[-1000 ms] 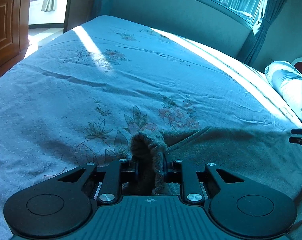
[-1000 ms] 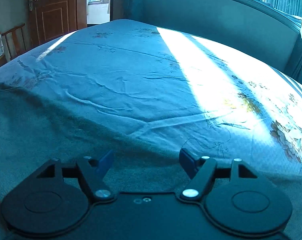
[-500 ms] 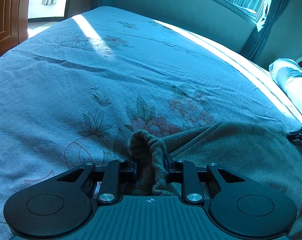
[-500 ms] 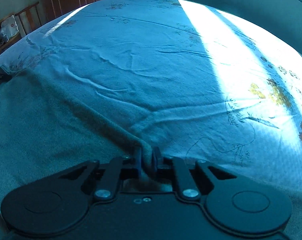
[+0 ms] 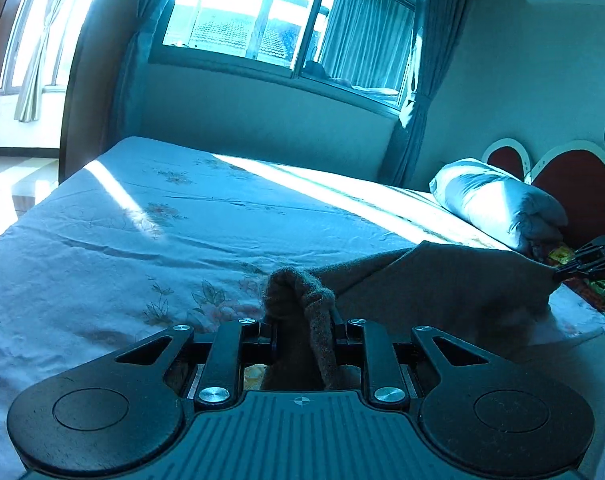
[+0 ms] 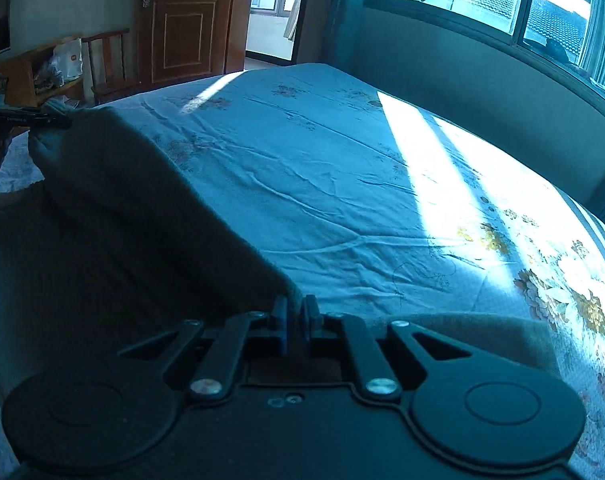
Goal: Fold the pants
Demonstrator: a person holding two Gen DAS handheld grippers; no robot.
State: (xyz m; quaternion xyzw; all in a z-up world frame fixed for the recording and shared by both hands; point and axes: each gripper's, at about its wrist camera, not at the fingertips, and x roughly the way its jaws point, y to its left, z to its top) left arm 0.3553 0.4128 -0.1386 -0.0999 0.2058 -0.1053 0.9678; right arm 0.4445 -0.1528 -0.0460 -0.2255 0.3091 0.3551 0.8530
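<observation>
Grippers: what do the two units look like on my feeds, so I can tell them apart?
Both are matte black, with two round discs at the base, angled linkage bars and silver screw heads. The left gripper has a ribbed dark grey housing with a small crosshair mark. The right gripper has a smooth black housing and blue finger pads. No cables or sleeves show.

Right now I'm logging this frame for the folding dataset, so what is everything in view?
pants: one, dark grey, edge lifted off the bed between both grippers
bed: one, pale blue floral sheet, sunlit stripes
pillow: one, light blue, by the headboard
headboard: one, red and white
window: one, curtained, beyond the bed
door: one, brown wood
chair: one, wooden, beside the door
left gripper: shut on pants
right gripper: shut on pants
</observation>
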